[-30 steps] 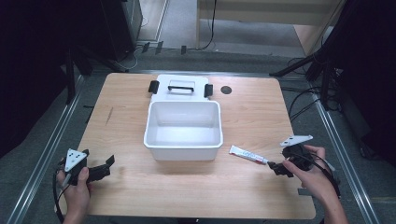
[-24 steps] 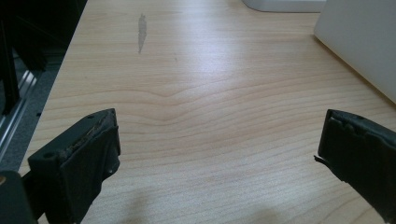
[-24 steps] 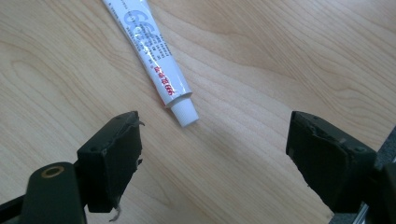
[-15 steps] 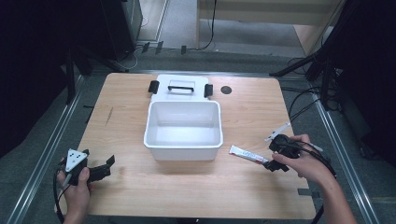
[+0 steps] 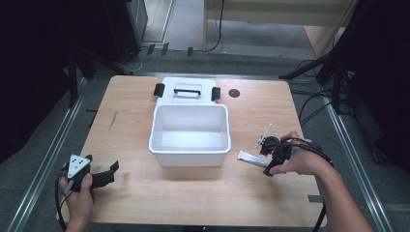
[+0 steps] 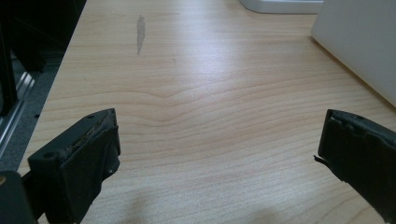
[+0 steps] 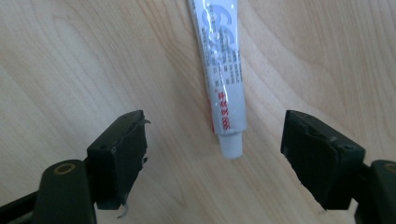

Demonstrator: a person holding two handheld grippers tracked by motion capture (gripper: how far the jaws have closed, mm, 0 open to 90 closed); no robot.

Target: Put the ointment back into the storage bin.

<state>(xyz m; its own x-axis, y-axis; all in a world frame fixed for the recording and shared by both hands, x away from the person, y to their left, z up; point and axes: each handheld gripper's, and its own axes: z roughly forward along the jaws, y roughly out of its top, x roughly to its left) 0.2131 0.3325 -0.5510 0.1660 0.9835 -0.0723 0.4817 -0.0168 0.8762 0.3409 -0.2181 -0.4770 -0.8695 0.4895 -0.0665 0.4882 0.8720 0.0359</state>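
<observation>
Right gripper view: right hand-held gripper over the wooden surface, jaws apart but just now closing in, white tube lying flat between and just ahead of them, capped end toward the camera, touched by neither pad. High view, near edge: left hand-held gripper resting on the surface at the left corner, jaws spread wide, nothing between. Right hand low at the tube, just right of the white bin. Farther back: white lid with black latches, lying flat against the bin's far side.
</observation>
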